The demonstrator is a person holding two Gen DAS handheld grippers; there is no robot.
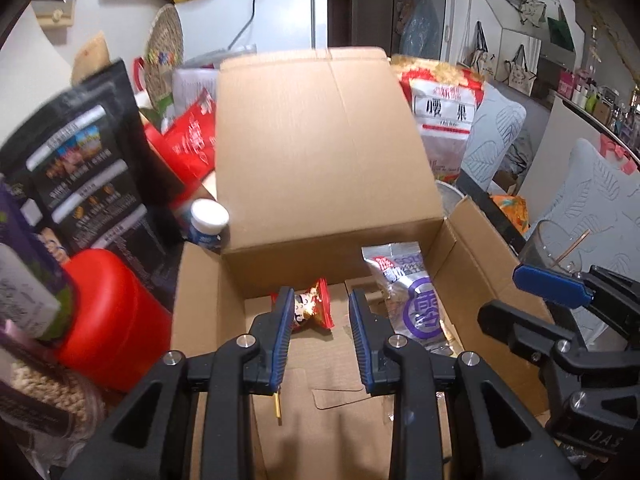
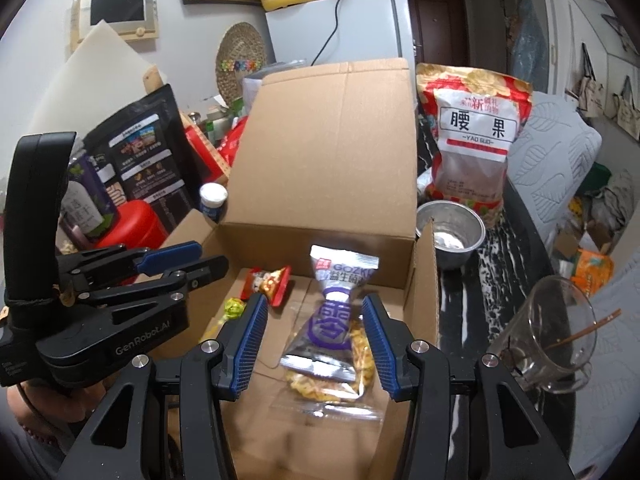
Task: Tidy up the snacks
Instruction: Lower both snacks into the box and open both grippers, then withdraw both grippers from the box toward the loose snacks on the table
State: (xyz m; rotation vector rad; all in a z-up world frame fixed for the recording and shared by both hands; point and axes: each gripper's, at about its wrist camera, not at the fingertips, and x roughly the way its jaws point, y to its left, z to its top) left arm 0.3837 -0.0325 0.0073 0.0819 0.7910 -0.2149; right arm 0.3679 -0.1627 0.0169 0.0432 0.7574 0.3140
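Left wrist: my left gripper (image 1: 319, 312) hangs over the cardboard box (image 1: 320, 168), fingers spread, gripping nothing. Small red snack packet (image 1: 314, 307) lies at the box's far wall; silver-purple snack bag (image 1: 408, 296) near its right wall.

Right wrist: my right gripper (image 2: 316, 344) is spread wide either side of the silver-purple snack bag (image 2: 334, 320), not touching. Green candy (image 2: 235, 306) by the left wall. Steel bowl (image 2: 450, 236) and glass cup (image 2: 548, 340) stand beyond the box's right wall.

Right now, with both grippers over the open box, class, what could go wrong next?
1. The right gripper is open around the silver-purple snack bag; closing hard could crush the crisps visible inside.
2. The two grippers sit close together in the cardboard box, so they might collide.
3. A drinking glass lies tilted beside the box; a sideways swing could knock it.
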